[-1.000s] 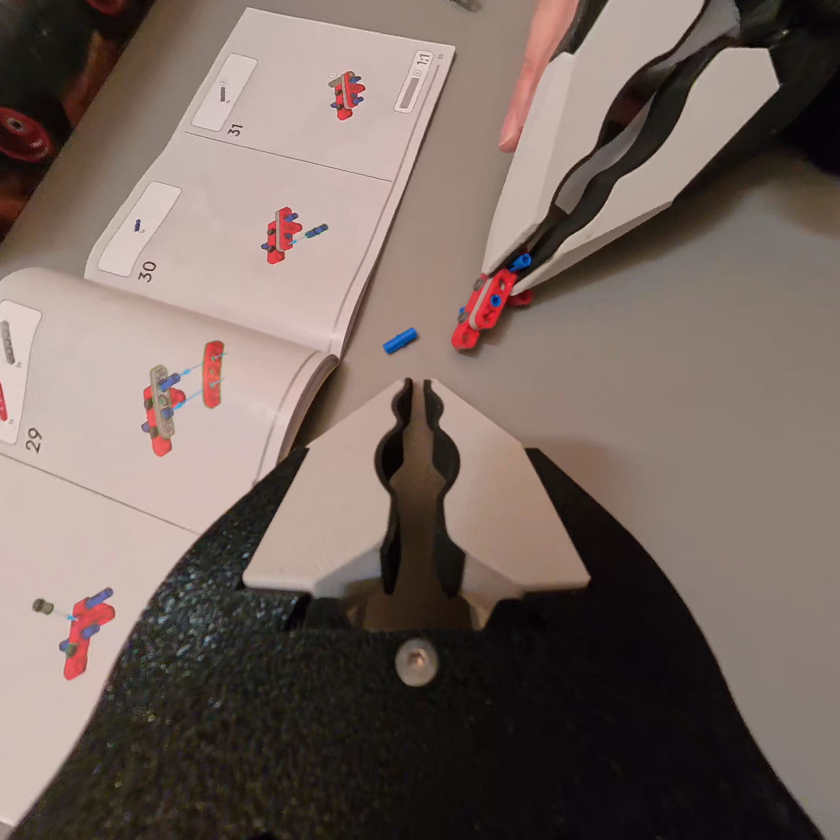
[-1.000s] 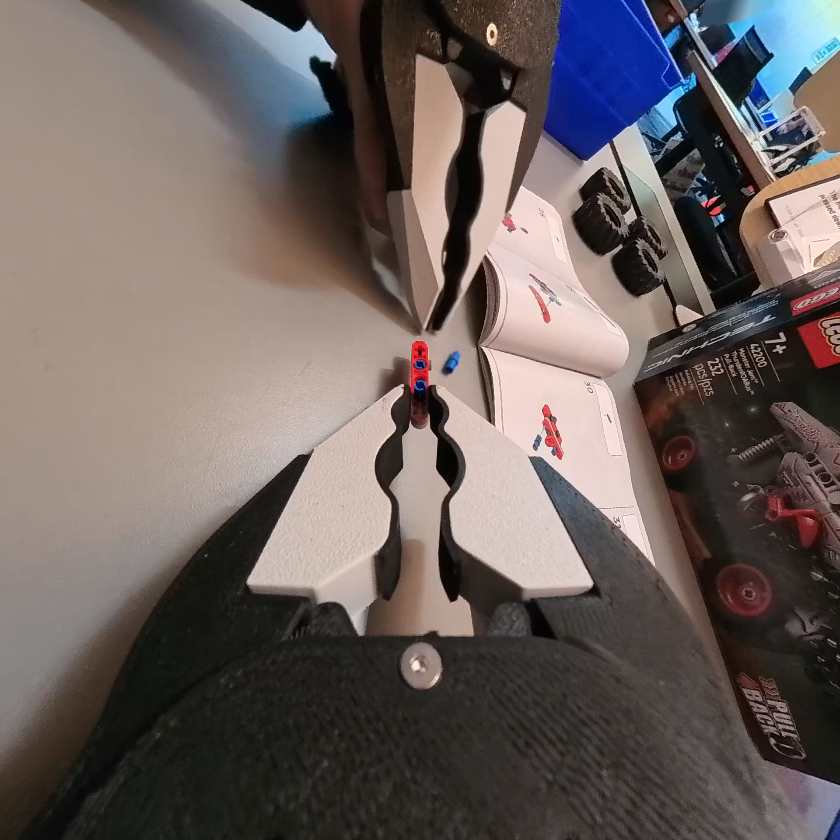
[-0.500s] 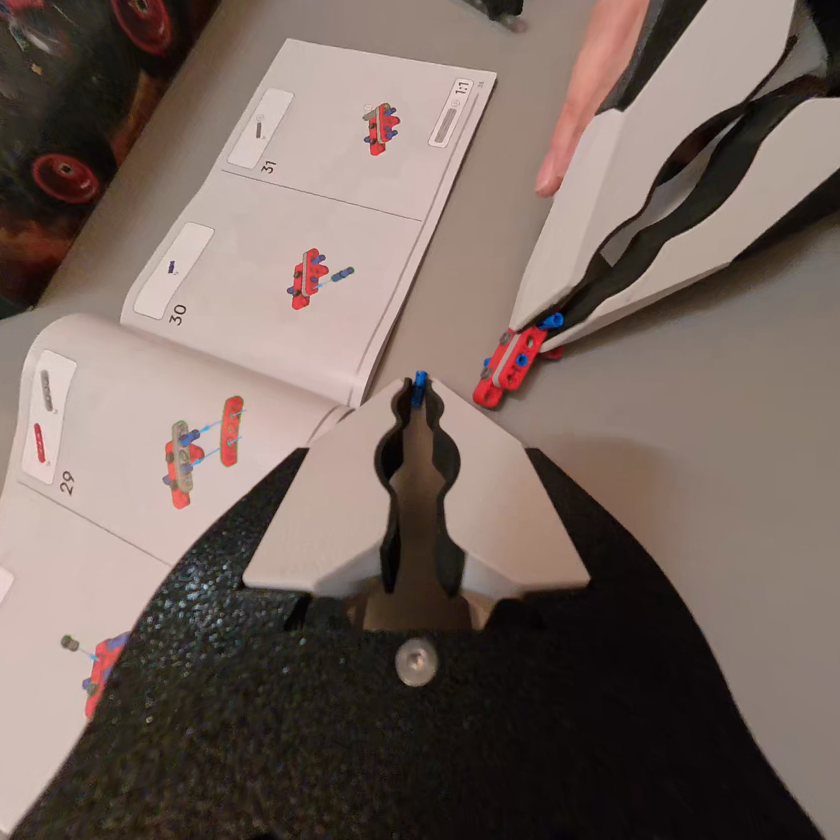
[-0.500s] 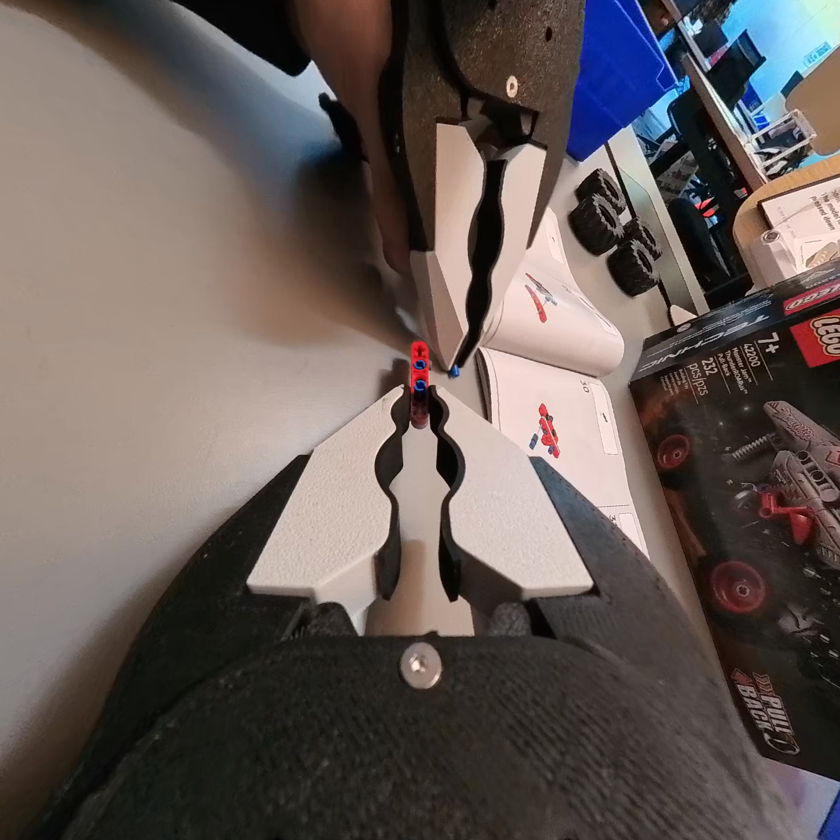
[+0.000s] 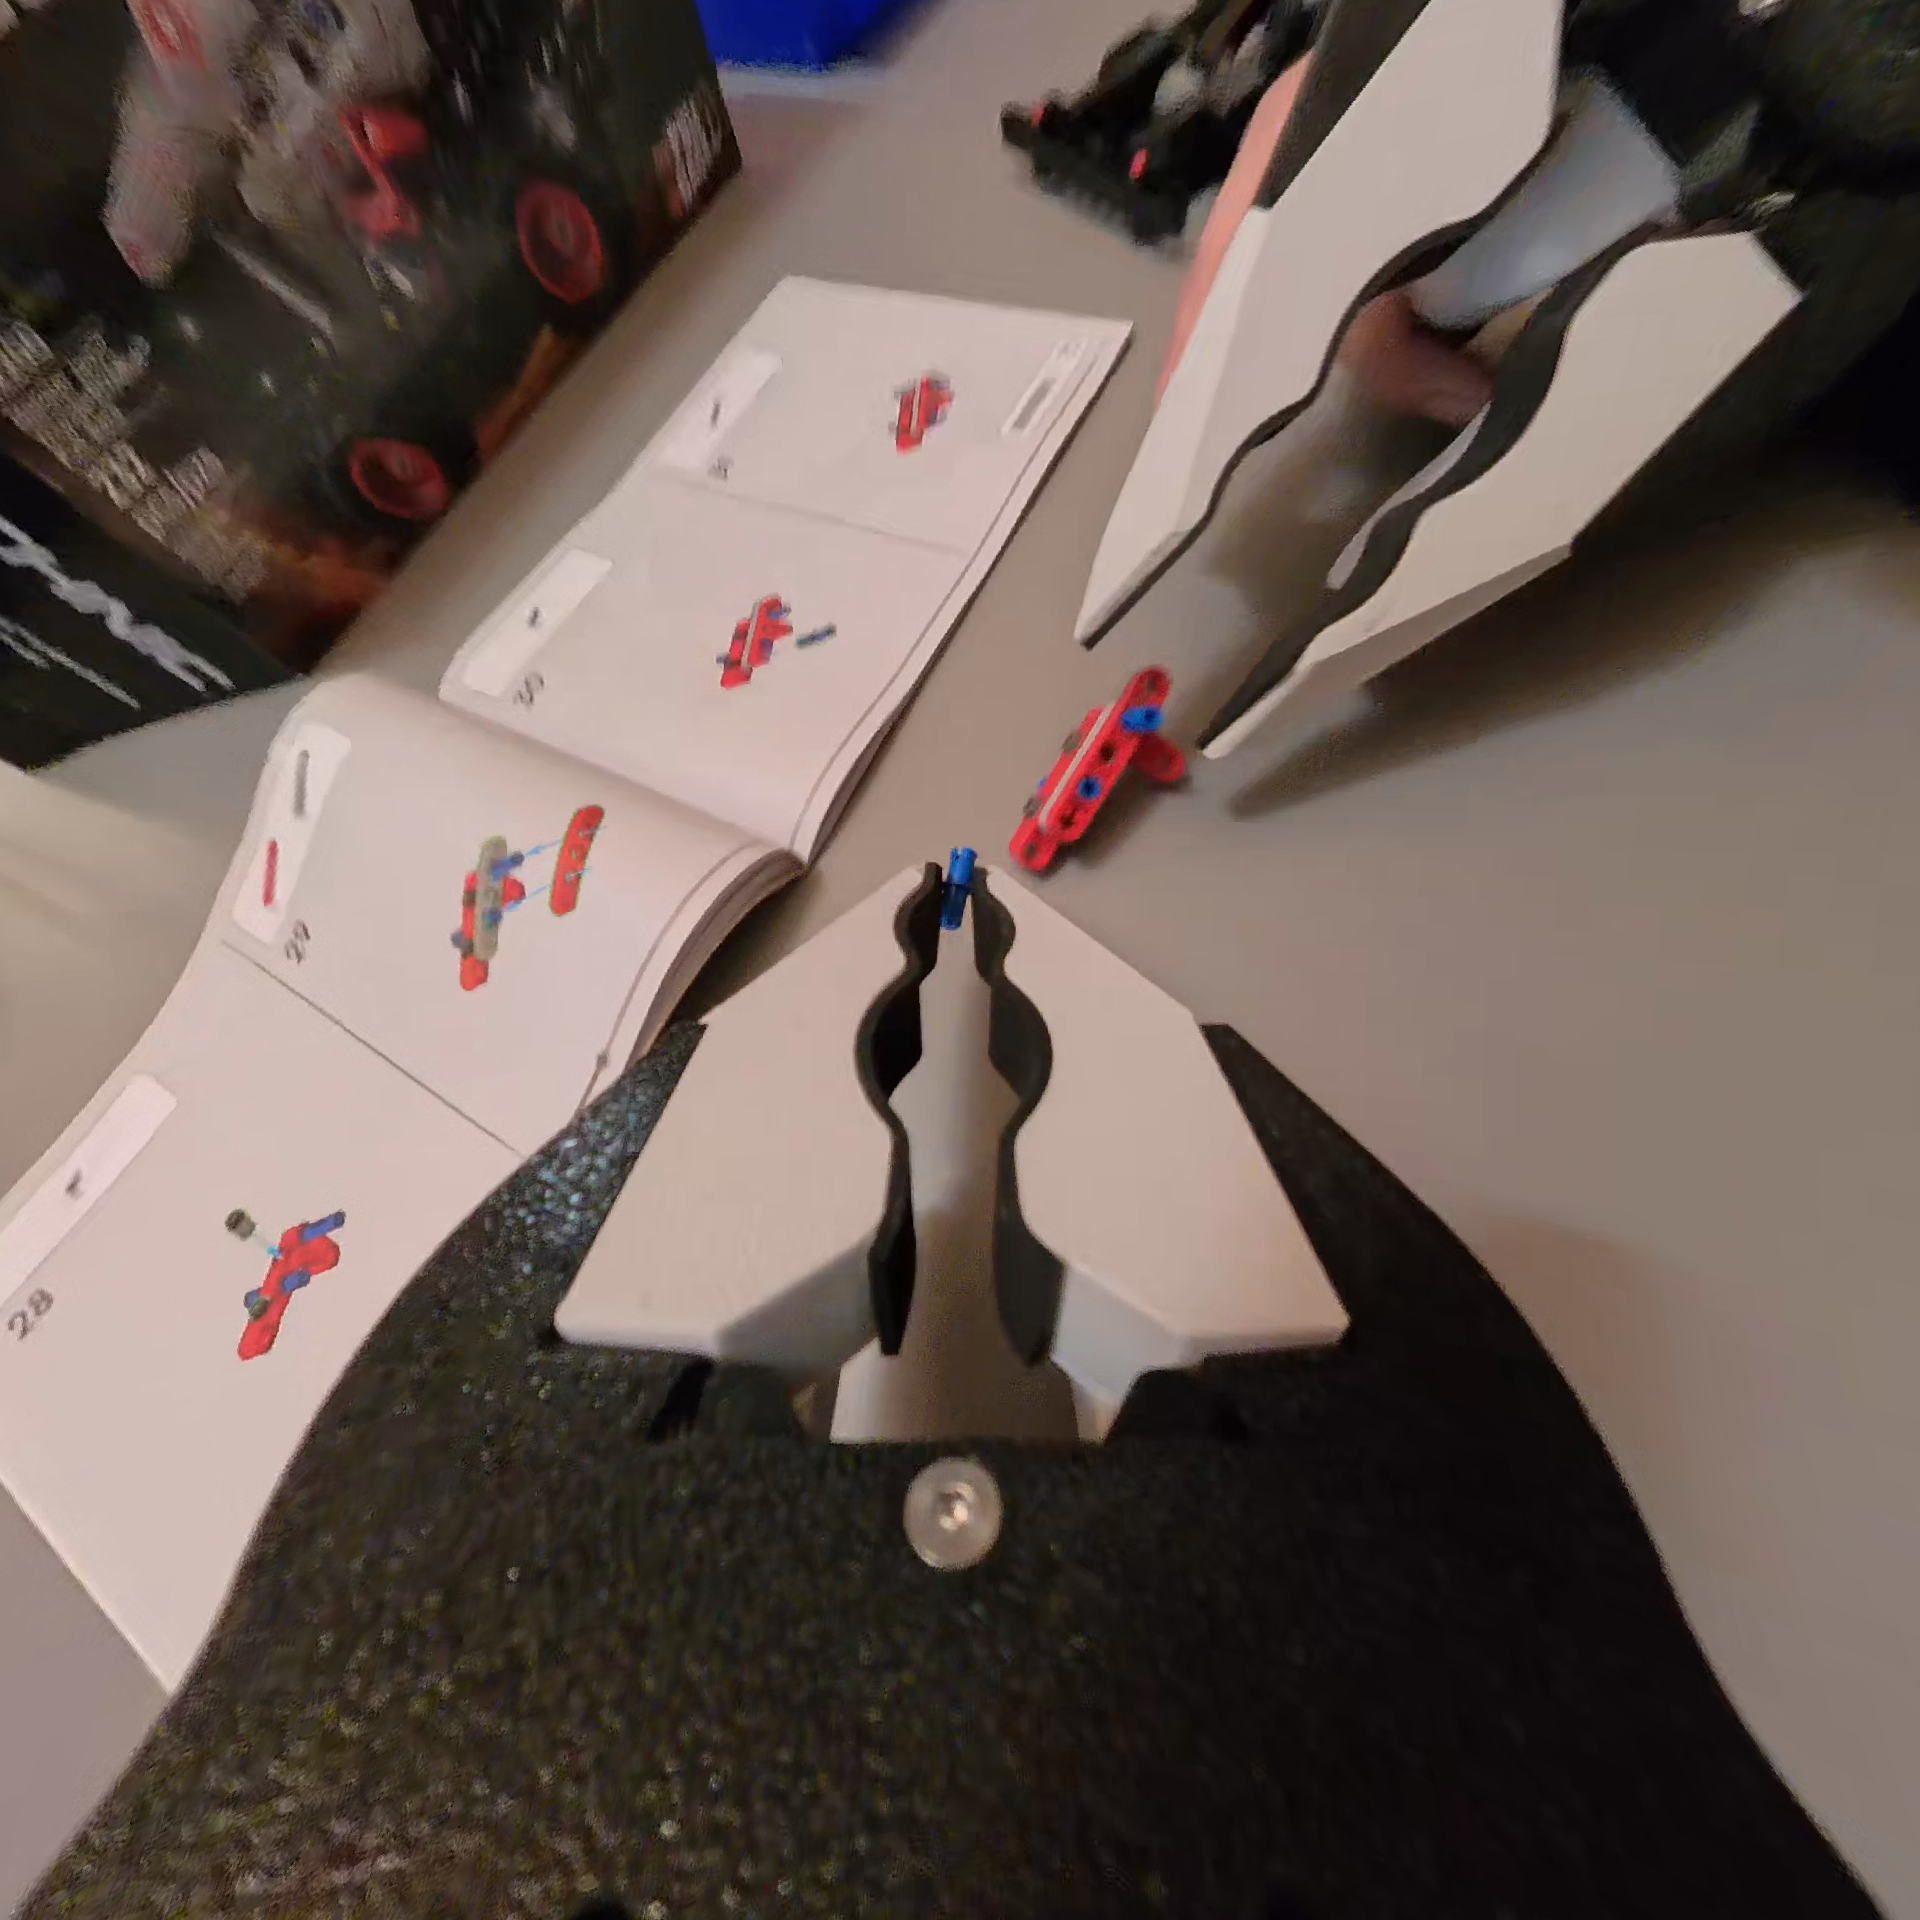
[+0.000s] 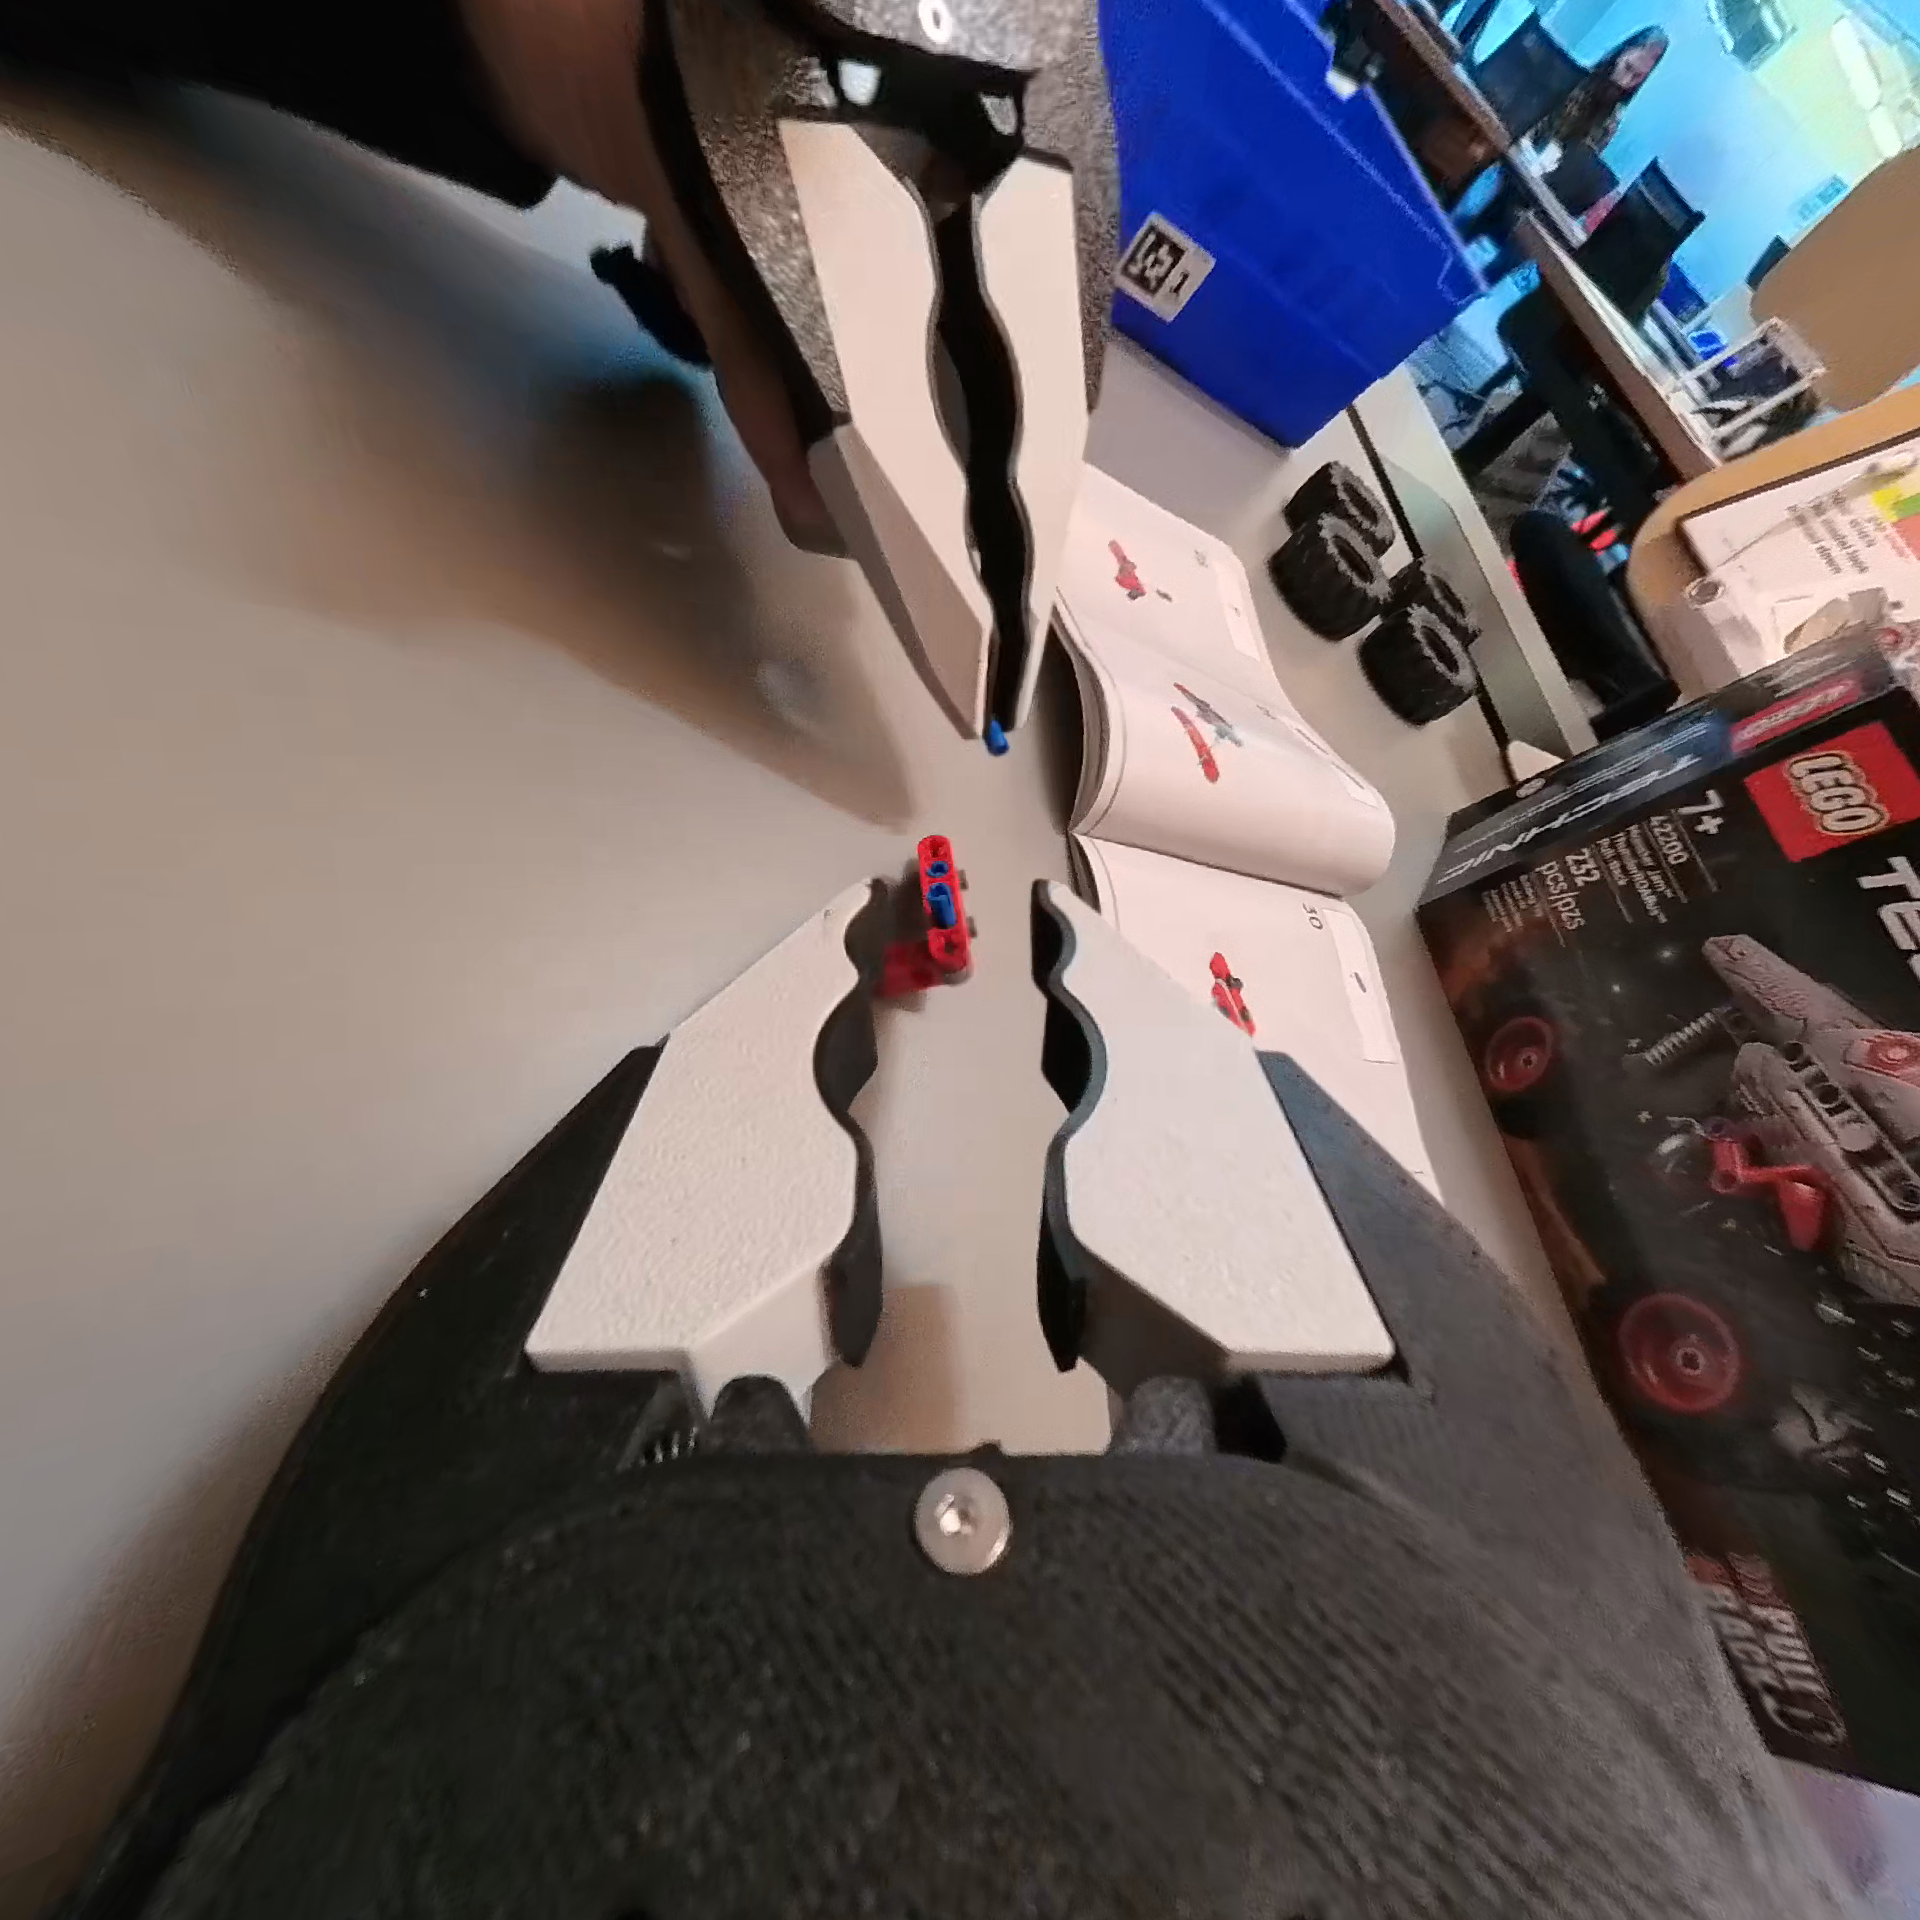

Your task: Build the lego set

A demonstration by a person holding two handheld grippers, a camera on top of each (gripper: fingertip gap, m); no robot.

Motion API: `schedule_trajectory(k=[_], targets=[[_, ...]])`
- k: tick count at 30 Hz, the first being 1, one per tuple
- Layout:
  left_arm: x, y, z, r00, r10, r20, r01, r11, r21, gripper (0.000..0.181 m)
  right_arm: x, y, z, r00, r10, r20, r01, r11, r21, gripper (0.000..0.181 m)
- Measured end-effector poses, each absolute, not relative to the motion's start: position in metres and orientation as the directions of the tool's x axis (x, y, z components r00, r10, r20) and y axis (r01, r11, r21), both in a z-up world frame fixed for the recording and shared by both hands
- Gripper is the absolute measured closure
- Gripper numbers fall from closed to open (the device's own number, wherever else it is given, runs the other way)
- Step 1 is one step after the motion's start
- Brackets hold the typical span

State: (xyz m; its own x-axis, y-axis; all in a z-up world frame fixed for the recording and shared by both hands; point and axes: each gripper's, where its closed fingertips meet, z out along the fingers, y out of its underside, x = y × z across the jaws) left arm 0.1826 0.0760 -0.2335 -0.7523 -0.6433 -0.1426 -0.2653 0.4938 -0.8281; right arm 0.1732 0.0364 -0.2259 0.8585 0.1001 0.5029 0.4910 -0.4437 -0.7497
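A small red assembly (image 5: 1103,771) with blue pins and a grey beam lies on the grey table; it also shows in the right wrist view (image 6: 935,914). My left gripper (image 5: 956,881) is shut on a small blue pin (image 5: 957,886) and holds it above the table, just short of the assembly. The pin shows at its fingertips in the right wrist view (image 6: 995,736). My right gripper (image 6: 951,894) is open and empty, its fingertips on either side of the assembly without gripping it. In the left wrist view it (image 5: 1143,686) stands just right of the assembly.
An open instruction booklet (image 5: 582,727) lies left of the assembly. The set's dark box (image 6: 1704,1091) stands beyond the booklet. Several black tyres (image 6: 1371,592) and a blue bin (image 6: 1278,208) sit farther off. A person's hand (image 6: 758,395) holds the left gripper. Left tips to right tips: about 5 cm.
My left gripper closed on the blue pin on the table and lifted it. My right gripper opened and let go of the red assembly, which now rests on the table.
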Motion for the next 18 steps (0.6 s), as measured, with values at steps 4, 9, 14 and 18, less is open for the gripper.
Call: schedule_trajectory(k=[4,9,14,18], targets=[[0.163,0.052,-0.196,-0.799,-0.592,-0.107,-0.127,0.34,-0.932,0.179,0.162,0.021,-0.199,0.892,0.099,0.441,0.444,-0.375,-0.813,0.164],[0.144,0.034,-0.144,-0.826,-0.563,-0.017,-0.012,0.047,-0.999,0.179,0.151,0.027,-0.183,0.913,0.05,0.406,0.401,-0.297,-0.866,0.171],[0.143,0.03,-0.123,-0.811,-0.585,0.011,0.069,-0.114,-0.991,0.179,0.143,0.041,-0.153,0.945,-0.032,0.325,0.322,-0.082,-0.943,0.171],[0.144,0.029,-0.116,-0.808,-0.586,0.053,0.101,-0.226,-0.969,0.179,0.15,0.044,-0.139,0.928,-0.124,0.351,0.35,-0.032,-0.936,0.168]])
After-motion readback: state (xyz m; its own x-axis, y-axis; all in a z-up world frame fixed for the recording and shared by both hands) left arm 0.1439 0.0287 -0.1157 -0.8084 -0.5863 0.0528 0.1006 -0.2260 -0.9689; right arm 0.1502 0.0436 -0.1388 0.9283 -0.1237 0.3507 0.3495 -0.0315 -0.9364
